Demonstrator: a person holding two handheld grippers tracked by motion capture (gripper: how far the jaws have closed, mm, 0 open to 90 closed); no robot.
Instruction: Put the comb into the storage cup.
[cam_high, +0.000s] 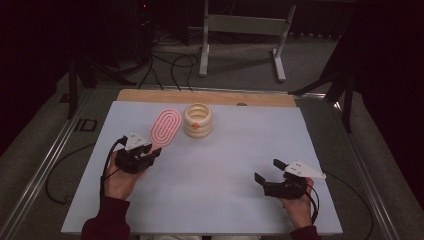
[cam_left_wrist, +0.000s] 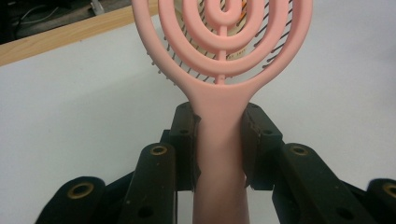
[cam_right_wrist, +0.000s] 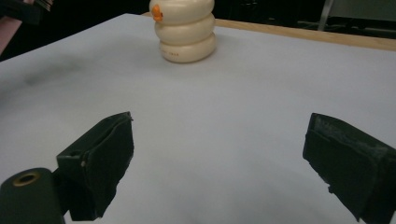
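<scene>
In the high view, the left gripper (cam_high: 151, 151) is held over the left half of the pale grey-white surface (cam_high: 225, 165), and a pink plastic hairbrush with an oval head of concentric rings (cam_high: 165, 128) reaches from it toward the far edge. The head ends just beside a cream-coloured stack of three rounded rings with a small orange mark on top (cam_high: 197, 120), which stands near the middle of the far edge.

The left gripper view brings out what the high view is too small to tell: the black jaws are closed snugly on the hairbrush's smooth, flat handle, one pad pressed against each side just below the neck. Dark thin bristles show through the openings between the pink rings, and the cream stack is glimpsed behind them. A strip of bare wood (cam_left_wrist: 70, 35) borders the surface at the far edge.

The right gripper (cam_high: 267, 172) is near the right part of the near edge, held by a hand in a dark red sleeve. The right gripper view shows its jaws spread wide apart with nothing between them, their matte black pads looking rough and worn. Beyond them the stack appears glossy and bulging, with an orange dot on its top ring.
</scene>
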